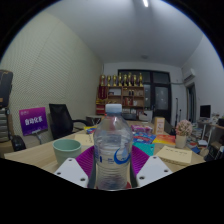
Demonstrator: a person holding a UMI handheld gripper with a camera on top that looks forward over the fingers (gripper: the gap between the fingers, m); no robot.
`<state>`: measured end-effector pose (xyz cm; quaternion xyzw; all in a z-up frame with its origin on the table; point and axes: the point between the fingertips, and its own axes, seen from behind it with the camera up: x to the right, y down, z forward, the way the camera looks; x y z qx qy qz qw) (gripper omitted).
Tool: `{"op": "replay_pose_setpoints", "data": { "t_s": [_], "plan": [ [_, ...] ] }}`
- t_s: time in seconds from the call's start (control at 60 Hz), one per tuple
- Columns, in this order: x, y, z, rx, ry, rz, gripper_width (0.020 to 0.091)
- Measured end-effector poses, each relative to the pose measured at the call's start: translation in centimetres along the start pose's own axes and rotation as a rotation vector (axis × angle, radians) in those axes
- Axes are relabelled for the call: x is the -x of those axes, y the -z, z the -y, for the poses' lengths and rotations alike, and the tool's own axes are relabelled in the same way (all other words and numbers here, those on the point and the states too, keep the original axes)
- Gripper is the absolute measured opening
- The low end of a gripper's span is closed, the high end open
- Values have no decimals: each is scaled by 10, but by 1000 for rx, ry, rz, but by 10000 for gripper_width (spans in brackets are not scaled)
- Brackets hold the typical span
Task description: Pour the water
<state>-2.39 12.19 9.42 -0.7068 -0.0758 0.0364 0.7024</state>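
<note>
Between the claw's (pixel 112 172) pink pads, a clear water bottle (pixel 113 148) is standing upright, both fingers pressing its sides; a green cup (pixel 68 150) is sitting just left on the table (pixel 40 153).

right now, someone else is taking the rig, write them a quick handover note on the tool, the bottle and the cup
Tool: shut on the water bottle, one finger pressing at each side, bottle upright with its cap on.
Cup: pale green, standing on the table just beyond the fingers, at the bottle's left side and apart from it.
Done: bottle gripped.
Left: cap looks still in place, so it likely needs to come off; then bring the bottle over the cup, tilt and pour. Whether the cup holds any water cannot be seen.
</note>
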Motion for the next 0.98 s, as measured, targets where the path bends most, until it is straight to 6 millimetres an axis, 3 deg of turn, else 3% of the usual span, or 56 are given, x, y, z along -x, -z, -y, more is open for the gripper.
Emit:
{"op": "replay_pose_setpoints", "data": {
  "t_s": [0.017, 0.083, 0.2, 0.267, 0.283, 0.367, 0.383, 0.4, 0.483, 0.5, 0.517, 0.583, 0.75, 0.8, 0.833, 0.983],
  "plan": [
    [-19, 6, 3, 1, 0, 4, 493],
    [-24, 6, 3, 0, -2, -12, 530],
    [-27, 5, -2, 17, 12, -32, 673],
    [-25, 1, -21, 89, 48, -39, 800],
    [-33, 9, -17, 96, 48, -30, 854],
    [-26, 25, -7, 74, 24, 12, 848],
    [-12, 26, -8, 72, 25, 17, 849],
    [-19, 30, -8, 71, 32, 29, 846],
    [-17, 50, -2, 61, 60, 30, 852],
    [-9, 54, 1, 58, 59, 20, 846],
    [-19, 60, 2, 53, 57, 17, 847],
    [-19, 88, 9, 40, 31, -4, 848],
    [-5, 167, 34, 21, -34, 2, 844],
    [8, 186, 42, 23, -38, 10, 843],
    [6, 209, 43, 25, -40, 15, 845],
    [14, 281, 60, 1, -25, -19, 845]
  ]
}}
